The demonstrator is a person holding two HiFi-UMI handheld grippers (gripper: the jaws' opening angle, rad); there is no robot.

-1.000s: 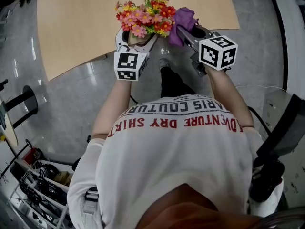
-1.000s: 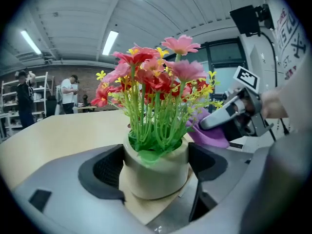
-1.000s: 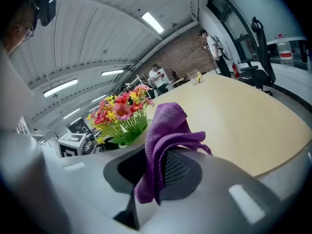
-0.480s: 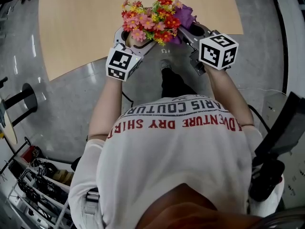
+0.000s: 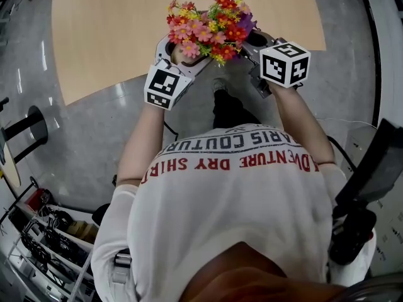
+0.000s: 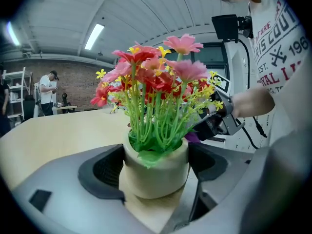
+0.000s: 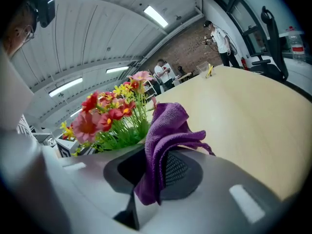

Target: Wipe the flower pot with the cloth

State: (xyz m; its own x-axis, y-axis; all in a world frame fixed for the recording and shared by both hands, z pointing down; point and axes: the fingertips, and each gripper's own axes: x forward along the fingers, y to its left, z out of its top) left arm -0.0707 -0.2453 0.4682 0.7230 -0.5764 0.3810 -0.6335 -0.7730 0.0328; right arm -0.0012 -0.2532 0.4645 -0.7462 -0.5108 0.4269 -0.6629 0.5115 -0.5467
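The flower pot (image 6: 156, 173), a pale round pot, is located at the near edge of the worktop (image 5: 107, 36), at 12 o'clock from the person in the head view. Whether its base rests on the wood or is slightly lifted cannot be determined.

The left gripper (image 5: 181, 55) approaches from 7 o'clock. Its jaws stand wide and are closed against the pot's two sides, holding it. The artificial flowers (image 6: 156, 82) fill the mouth and overhang the rim.

The right gripper (image 7: 155, 174) sits at 3 o'clock of the pot. Its jaws are clamped on a fold of the purple cloth (image 7: 165, 126), which stands up in a loose bunch beside the blooms. Contact between the cloth and the pot wall cannot be confirmed.

Risks, as judged:
- The bunched cloth sits at flower height, so a stroke from here may snag stems instead of reaching the wall.
- A sideways push on the smooth, round wall could rotate or slip the pot within the jaws.
- The cloth is held by one fold only, and drag could pull it free.
- A release at the worktop edge could send the pot to the floor.

Orientation: the pot is upright with its mouth up. Its long axis runs 6 to 12 o'clock in the left gripper view.
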